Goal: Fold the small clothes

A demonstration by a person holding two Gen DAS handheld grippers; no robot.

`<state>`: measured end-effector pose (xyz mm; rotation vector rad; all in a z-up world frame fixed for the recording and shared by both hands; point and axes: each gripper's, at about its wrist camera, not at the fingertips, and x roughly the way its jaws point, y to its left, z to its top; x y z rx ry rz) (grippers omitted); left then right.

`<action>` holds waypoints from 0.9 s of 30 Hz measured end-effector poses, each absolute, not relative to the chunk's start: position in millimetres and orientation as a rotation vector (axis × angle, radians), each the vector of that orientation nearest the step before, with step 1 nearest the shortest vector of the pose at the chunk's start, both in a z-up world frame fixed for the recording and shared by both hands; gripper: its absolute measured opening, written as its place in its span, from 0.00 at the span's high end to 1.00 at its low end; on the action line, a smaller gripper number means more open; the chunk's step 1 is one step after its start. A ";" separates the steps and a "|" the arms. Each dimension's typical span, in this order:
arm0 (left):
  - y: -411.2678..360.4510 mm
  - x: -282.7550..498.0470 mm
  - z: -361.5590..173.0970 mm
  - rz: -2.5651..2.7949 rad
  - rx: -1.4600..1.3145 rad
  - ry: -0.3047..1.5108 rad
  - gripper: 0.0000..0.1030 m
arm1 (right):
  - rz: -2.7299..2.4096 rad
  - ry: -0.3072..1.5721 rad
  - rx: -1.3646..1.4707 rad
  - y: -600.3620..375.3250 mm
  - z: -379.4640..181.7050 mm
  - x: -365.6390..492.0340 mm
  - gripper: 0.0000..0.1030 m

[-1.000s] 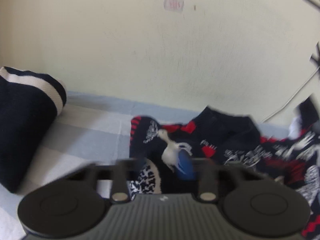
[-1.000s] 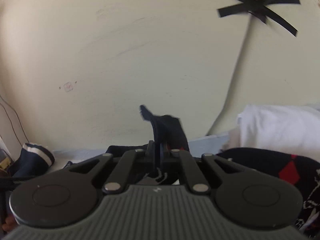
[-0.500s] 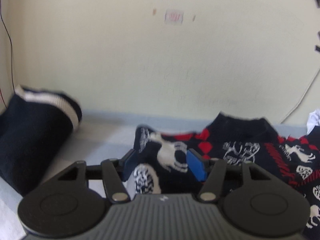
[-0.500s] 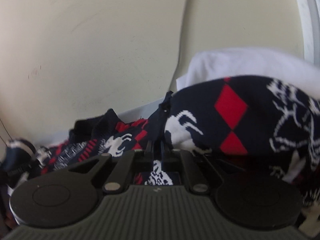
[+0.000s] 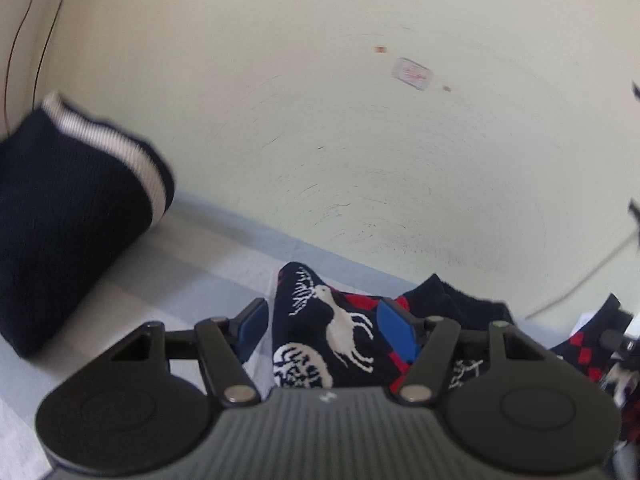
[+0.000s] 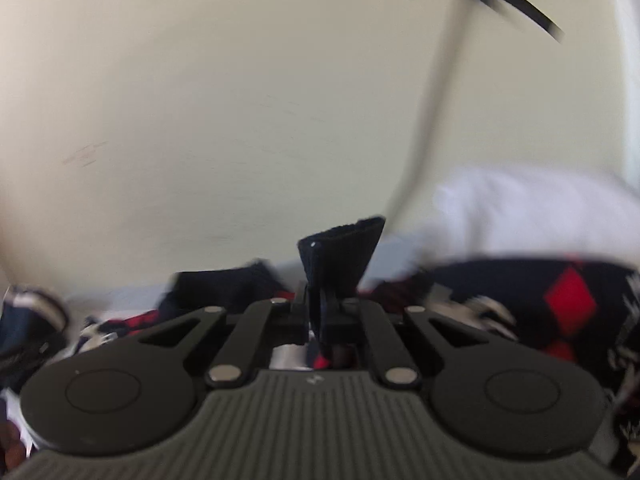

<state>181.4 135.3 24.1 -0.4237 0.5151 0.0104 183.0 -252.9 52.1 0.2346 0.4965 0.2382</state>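
A dark navy knitted garment with white reindeer and red diamonds (image 5: 332, 332) lies on the pale blue checked bed sheet (image 5: 192, 280). My left gripper (image 5: 324, 330) is open, its blue-padded fingers (image 5: 394, 332) on either side of a raised fold of the garment. My right gripper (image 6: 324, 300) is shut on a dark edge of the same garment (image 6: 340, 256), which sticks up between the fingers. More of the garment spreads to the right in the right wrist view (image 6: 560, 304).
A folded navy garment with a white stripe (image 5: 68, 216) lies at the left on the sheet. A white bundle of cloth (image 6: 532, 212) sits at the right by the cream wall (image 5: 360, 140). A cable (image 6: 436, 92) runs down the wall.
My left gripper has stayed open and moved forward over the reindeer fold. My right gripper, still shut on the garment's edge, has swung and lifted it; the view there is blurred.
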 end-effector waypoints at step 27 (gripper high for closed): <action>132.1 194.4 14.9 0.012 -0.376 0.606 0.38 | 0.128 0.720 0.187 -240.6 12.1 186.1 0.59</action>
